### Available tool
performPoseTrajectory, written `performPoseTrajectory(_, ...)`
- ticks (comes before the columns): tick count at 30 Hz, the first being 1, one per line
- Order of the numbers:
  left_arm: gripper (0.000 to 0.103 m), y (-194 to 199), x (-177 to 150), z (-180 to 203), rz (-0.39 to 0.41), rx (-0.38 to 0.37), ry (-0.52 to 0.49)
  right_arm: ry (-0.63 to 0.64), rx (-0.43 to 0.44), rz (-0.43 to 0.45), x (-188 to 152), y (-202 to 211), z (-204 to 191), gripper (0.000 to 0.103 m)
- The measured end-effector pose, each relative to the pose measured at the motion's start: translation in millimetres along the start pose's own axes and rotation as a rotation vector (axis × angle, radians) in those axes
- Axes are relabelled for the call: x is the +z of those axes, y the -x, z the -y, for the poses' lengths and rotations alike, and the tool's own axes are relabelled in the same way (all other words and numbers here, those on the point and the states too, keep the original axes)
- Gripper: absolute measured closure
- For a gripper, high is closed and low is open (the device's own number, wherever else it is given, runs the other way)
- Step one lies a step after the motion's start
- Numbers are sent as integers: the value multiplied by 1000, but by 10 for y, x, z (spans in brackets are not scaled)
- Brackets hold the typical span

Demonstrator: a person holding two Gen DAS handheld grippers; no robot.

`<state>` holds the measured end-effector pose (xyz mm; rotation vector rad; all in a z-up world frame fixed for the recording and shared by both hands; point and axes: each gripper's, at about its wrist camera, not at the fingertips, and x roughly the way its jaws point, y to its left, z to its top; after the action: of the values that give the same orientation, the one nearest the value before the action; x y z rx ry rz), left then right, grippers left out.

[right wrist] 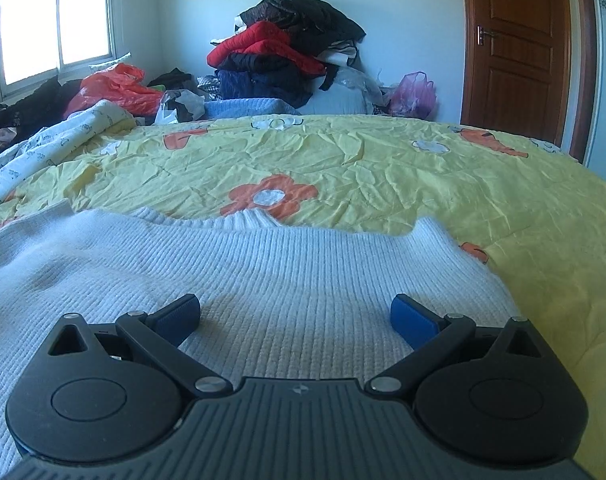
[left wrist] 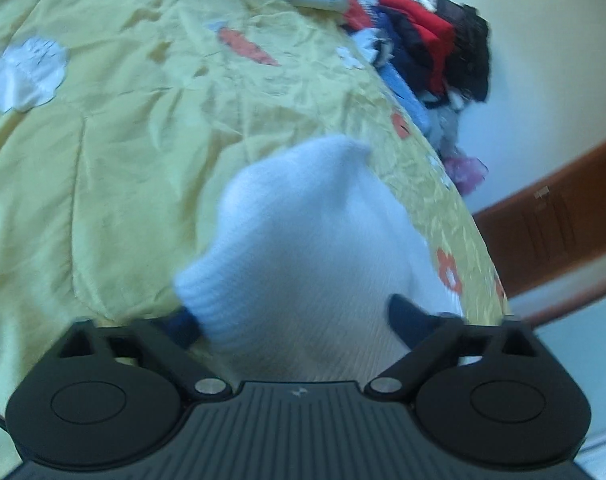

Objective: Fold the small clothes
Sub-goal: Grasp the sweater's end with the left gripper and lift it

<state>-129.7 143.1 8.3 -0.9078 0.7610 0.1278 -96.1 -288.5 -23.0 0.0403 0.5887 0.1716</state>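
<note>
A white ribbed knit sweater (right wrist: pixel 243 264) lies spread on the yellow flowered bedspread (right wrist: pixel 363 168). My right gripper (right wrist: pixel 295 316) is open and empty, low over the sweater's body, its blue pads (right wrist: pixel 413 320) wide apart. In the left wrist view a bunched part of the sweater (left wrist: pixel 303 248), with a ribbed cuff at the left, fills the space between my left gripper's (left wrist: pixel 293 322) wide-apart blue pads (left wrist: pixel 407 318). That view is blurred. The fabric hangs up in front of the camera; whether the pads touch it is unclear.
A pile of red, black and navy clothes (right wrist: pixel 287 52) sits at the bed's far side against the wall, with a pink bag (right wrist: pixel 413 94) and an orange bag (right wrist: pixel 115 88). A white printed blanket (right wrist: pixel 51 140) lies at the left. A brown door (right wrist: pixel 519 48) stands at the right.
</note>
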Motion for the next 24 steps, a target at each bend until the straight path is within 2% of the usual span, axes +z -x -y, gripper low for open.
performPoseTrajectory(1, 40, 5, 29, -25, -1, 7, 18, -3, 2, 1, 0, 1, 3, 2)
performPoseTrajectory(3, 54, 7, 77, -90, -12, 25, 42, -8, 6, 4, -8, 10, 14, 2)
performPoseTrajectory(6, 54, 2, 103, -153, -29, 12, 51, -14, 10, 7, -10, 17, 11, 2)
performPoseTrajectory(10, 55, 6, 81, -49, -11, 54, 17, -19, 15, 10, -13, 18, 15, 2)
performPoseTrajectory(11, 58, 20, 63, 1, 3, 73, -12, -21, 16, 11, -14, 19, 15, 2)
performPoseTrajectory(12, 70, 48, 39, 50, 23, 82, -40, -20, 15, 11, -13, 19, 18, 2)
performPoseTrajectory(16, 75, 198, -68, 391, 116, 115, -222, -28, 21, 15, -15, 29, 22, 2)
performPoseTrajectory(19, 75, 300, -218, 755, 190, 116, -399, -32, 24, 17, -13, 31, 27, 2)
performPoseTrajectory(24, 76, 314, -789, 1335, 270, 95, -769, -103, 84, -9, 75, 45, 132, 0)
